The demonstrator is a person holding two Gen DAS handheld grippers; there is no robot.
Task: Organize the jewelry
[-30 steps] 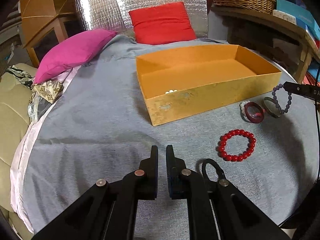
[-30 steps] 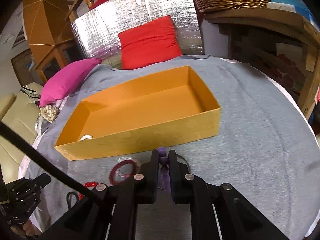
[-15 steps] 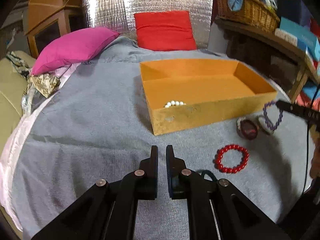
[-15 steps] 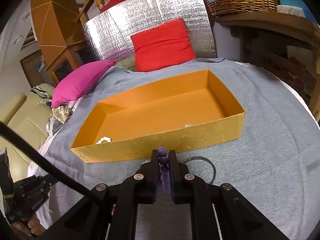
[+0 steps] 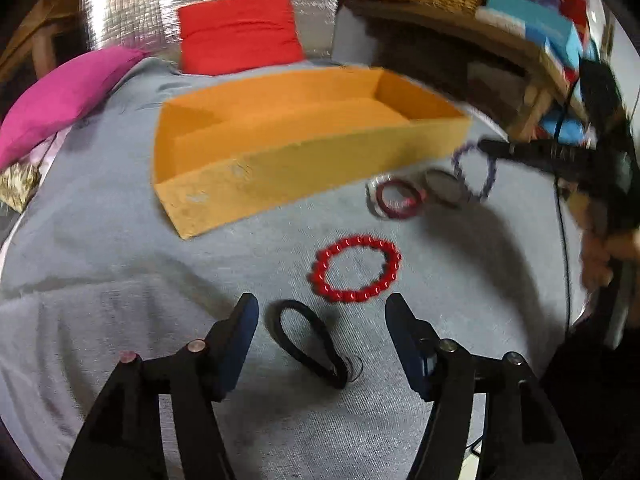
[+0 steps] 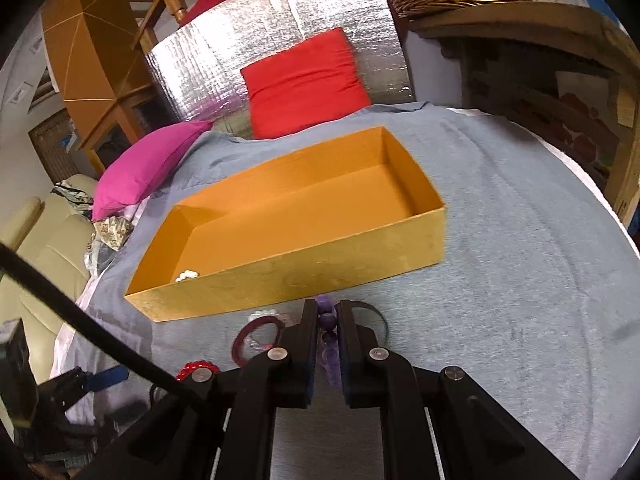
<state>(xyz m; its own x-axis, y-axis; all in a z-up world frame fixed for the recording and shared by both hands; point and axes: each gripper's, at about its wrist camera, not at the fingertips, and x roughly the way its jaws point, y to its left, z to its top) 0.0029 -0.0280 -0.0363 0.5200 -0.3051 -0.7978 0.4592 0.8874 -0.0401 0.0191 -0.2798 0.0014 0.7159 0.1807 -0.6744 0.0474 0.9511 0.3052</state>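
Claws first: left claw (image 5: 318, 314) stood with jaws apart, having just been opening, nothing pressed between the pads. Black hair-tie loop (image 5: 310, 344) lay on the grey cloth between the two fingers, touching neither as far as the blur allowed. Likely reason for the spread: lining up to straddle the loop for a pick.

Just beyond, at about 1 o'clock from the loop, red bead bracelet (image 5: 356, 268) lay flat on the cloth, untouched. Farther toward 1 o'clock, dark red bangle (image 5: 398, 199) and a grey metal bangle (image 5: 444, 188) sat just beside each other near the box's near right corner, probably waiting their turn.

Right claw (image 6: 328, 316) was clamped together on a purple bead bracelet (image 6: 326, 320), beads pinched between the pads, the rest hanging below. In the left view the same bracelet dangled off the claw tip above the bangles, clear of the cloth. Held up like that, it looked ready to carry over the box wall.

Orange box (image 6: 304, 276) sat at 12 o'clock on the tabletop cloth, open-topped; small white beads (image 6: 186, 276) rested inside its near left corner, so sorting was partly done.

Far back: pink cushion (image 6: 148, 168) at 10 o'clock, red cushion (image 6: 304, 80) at 12, silver foil panel (image 6: 280, 28) behind them.
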